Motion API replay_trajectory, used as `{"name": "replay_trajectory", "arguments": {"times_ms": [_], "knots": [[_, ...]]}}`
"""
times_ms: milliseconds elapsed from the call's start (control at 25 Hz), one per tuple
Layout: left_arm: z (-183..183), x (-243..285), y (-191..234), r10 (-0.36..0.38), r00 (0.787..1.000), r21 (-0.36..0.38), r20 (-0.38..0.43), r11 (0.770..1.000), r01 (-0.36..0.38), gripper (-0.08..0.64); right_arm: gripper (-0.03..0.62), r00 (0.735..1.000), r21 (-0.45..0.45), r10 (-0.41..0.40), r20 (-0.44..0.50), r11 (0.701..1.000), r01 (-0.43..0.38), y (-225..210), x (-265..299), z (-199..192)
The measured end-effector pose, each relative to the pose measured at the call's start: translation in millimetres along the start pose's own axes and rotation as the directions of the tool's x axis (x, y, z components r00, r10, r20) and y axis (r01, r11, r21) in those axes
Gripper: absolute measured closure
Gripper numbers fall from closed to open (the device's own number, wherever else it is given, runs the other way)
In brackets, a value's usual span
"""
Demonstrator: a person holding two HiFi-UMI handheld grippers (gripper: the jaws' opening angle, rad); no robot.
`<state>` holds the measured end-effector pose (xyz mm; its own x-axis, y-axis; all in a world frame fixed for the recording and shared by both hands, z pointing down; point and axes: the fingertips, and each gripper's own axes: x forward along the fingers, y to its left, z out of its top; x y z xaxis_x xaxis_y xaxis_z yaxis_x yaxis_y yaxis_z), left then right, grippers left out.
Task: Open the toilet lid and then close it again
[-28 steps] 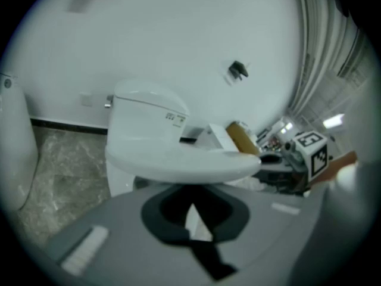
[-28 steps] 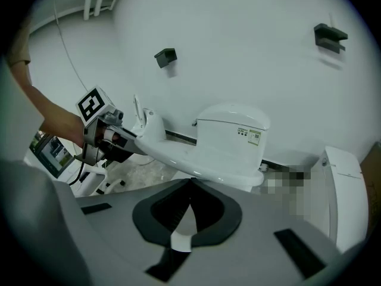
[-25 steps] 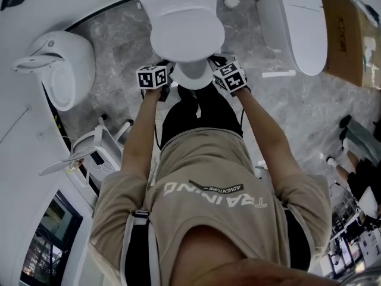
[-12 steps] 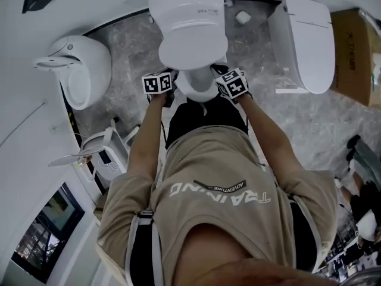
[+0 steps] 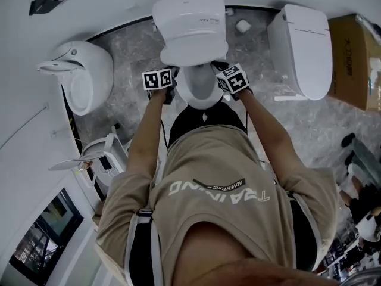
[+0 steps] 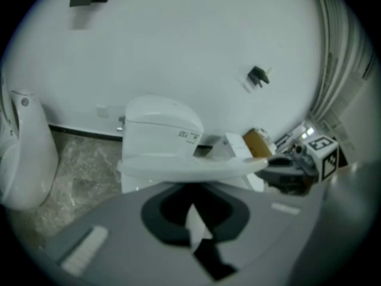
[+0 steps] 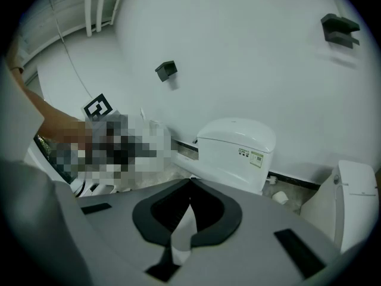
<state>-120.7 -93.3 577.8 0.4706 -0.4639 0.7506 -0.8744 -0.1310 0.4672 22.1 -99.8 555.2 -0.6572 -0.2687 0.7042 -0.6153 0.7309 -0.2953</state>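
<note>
1. One toilet lid: part-raised over its bowl, by the wall; likely rigid, light, smooth plastic on rear hinges; best lifted from under the front rim.
2. Left gripper, right gripper: jaws pressed together, nothing pinched, flanking that rim.
3. Second toilet: stands well right.

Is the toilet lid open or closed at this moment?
Partly open: the lid is tilted up off the seat, whose front shows below it.

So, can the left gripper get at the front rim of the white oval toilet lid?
Likely yes: the white oval toilet lid, partly raised, lies just ahead of the shut left gripper, nothing between.
</note>
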Motion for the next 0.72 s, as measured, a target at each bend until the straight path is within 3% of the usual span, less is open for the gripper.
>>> {"name": "replay_trajectory", "arguments": {"times_ms": [200, 520, 720], "knots": [[27.6, 0.0, 4.0, -0.022, 0.999, 0.021, 0.029, 1.000, 0.022, 0.557, 0.578, 0.999, -0.007, -0.033, 0.024, 0.999, 0.033, -11.4, -2.9, 30.2], [61.4, 4.5, 8.1, -0.044, 0.997, 0.016, 0.062, 0.999, 0.043, 0.557, 0.578, 0.997, -0.064, -0.070, -0.013, 0.996, 0.069, -30.1, 0.6, 61.1], [83.6, 6.5, 18.0, -0.031, 0.996, 0.045, 0.080, 0.999, 0.027, 0.557, 0.578, 0.995, -0.052, -0.098, -0.005, 0.994, 0.098, -44.1, 6.3, 83.8]]}}
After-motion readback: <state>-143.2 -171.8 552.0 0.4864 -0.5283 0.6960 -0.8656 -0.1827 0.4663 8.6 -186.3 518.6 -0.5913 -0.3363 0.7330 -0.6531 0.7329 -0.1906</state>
